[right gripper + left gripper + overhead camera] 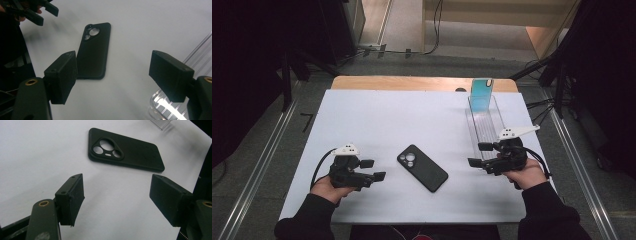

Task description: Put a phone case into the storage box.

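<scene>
Phone (pixel 422 168), black and camera side up, is laid flat on the white table (pixel 387 120), between the left gripper (pixel 373 170) and the right gripper (pixel 479 155). Both sets of jaws are seen spread wide with nothing between them. At two o'clock from it, a clear rack (pixel 486 125) is set, with a teal case (pixel 481 95) upright at its far end. No writing can be read.

We see black sleeves (pixel 542 212) on both arms. Each hand grips a black gripper (pixel 478 154) topped by a grey three-cornered plate (pixel 518 132), with a black cable (pixel 318 167) looping off. Brass-coloured screws (pixel 44 203) sit behind blocky black jaws.
</scene>
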